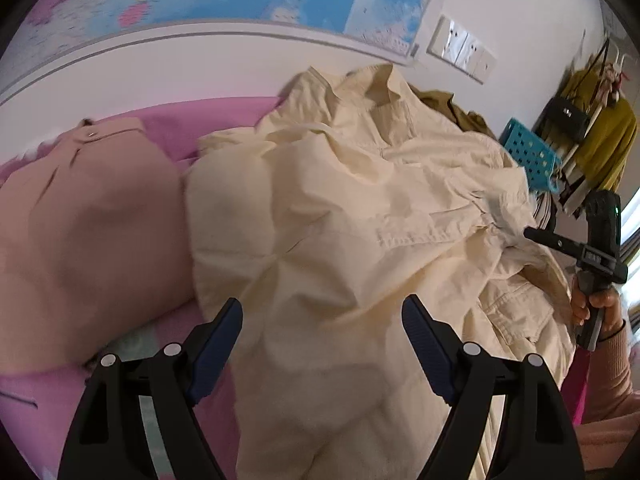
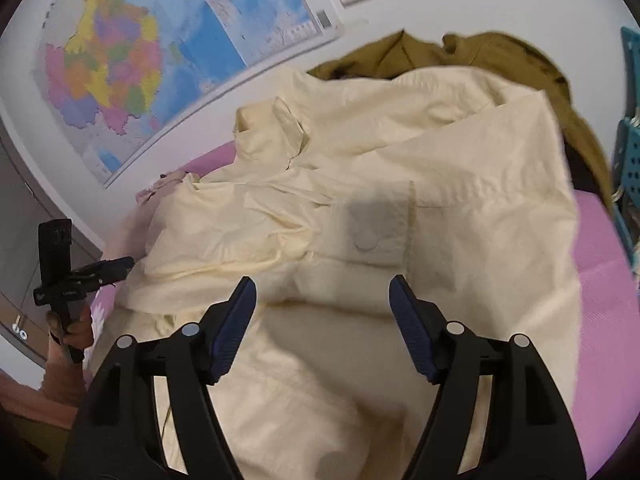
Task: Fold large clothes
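Observation:
A large cream jacket [image 1: 360, 208] lies crumpled across a pink bed [image 1: 224, 116], collar toward the wall. In the right wrist view the cream jacket [image 2: 380, 184] shows a chest pocket with a snap [image 2: 370, 226]. My left gripper [image 1: 322, 320] hovers open above its lower part, nothing between the blue pads. My right gripper [image 2: 322, 296] is open over the cloth just below the pocket, holding nothing. The right gripper also shows at the right edge of the left wrist view [image 1: 576, 248], in a person's hand. The left gripper appears at the left of the right wrist view [image 2: 76, 272].
A folded beige-pink garment [image 1: 80, 216] lies left of the jacket. An olive-brown garment [image 2: 480, 56] is bunched behind it by the wall. A turquoise perforated basket [image 1: 528, 152] stands at the right. A map [image 2: 132, 64] and sockets [image 1: 464, 48] are on the wall.

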A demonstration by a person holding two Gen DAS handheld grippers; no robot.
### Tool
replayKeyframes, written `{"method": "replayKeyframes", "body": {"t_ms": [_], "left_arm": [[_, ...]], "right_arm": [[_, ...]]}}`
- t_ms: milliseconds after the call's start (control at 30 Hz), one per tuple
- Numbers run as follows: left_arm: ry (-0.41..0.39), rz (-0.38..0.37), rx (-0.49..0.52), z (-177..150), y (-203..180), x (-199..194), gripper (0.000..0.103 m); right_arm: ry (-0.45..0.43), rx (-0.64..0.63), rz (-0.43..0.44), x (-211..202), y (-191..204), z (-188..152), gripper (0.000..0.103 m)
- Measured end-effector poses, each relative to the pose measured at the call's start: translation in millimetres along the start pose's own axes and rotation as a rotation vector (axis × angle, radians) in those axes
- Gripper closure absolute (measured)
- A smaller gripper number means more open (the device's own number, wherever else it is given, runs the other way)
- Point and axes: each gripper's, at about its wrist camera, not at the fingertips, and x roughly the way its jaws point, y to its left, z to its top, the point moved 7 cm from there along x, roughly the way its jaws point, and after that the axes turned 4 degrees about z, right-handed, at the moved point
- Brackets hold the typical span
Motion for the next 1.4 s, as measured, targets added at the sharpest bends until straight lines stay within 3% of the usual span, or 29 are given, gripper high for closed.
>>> {"method": "replayKeyframes", "body": {"t_ms": [200, 333, 433, 500, 600, 633, 667, 700, 767, 933, 1100, 1167, 1400], "left_arm": [[-0.036, -0.010, -0.004, -30, -2, -27, 0.023], [-0.046, -0.023, 0.057, -47, -23, -36, 0.022], [-0.040, -0.011, 0.090, -56, -32, -36, 0.022], [-0.039, -0.017, 0.082, -59, -33, -34, 0.022], [-0.042, -0.022, 0.050, -63, -27, -36, 0.021], [-0.041, -0.023, 0.037, -64, -25, -37, 0.021], [-0.040, -0.023, 0.029, -66, -22, -37, 0.021], [-0.038, -0.019, 0.021, -67, -19, -37, 0.021], [-0.038, -0.015, 0.010, -70, -15, -38, 0.021], [-0.052, -0.020, -0.021, -74, -5, -44, 0.021], [-0.021, -0.017, -0.033, -87, -2, -41, 0.021], [0.004, -0.022, -0.035, -96, 0, -39, 0.020], [0.051, -0.036, -0.086, -124, 13, -42, 0.019]], "right_arm": [[0.011, -0.099, 0.096, -29, 46, -37, 0.033], [0.124, -0.260, 0.057, -2, 93, -75, 0.037], [0.143, -0.312, 0.095, 14, 123, -87, 0.044], [0.185, -0.349, 0.138, 32, 143, -96, 0.044], [0.243, -0.377, 0.113, 63, 149, -104, 0.046], [0.243, -0.405, 0.082, 72, 149, -105, 0.054], [0.245, -0.423, 0.052, 78, 147, -106, 0.079], [0.247, -0.435, -0.004, 84, 143, -105, 0.093], [0.233, -0.414, 0.005, 85, 141, -99, 0.101], [0.112, -0.413, -0.077, 83, 130, -66, 0.102], [0.152, -0.395, -0.039, 88, 121, -77, 0.096], [0.148, -0.376, -0.025, 75, 118, -77, 0.076], [-0.041, -0.228, 0.031, -26, 89, -67, 0.046]]}}
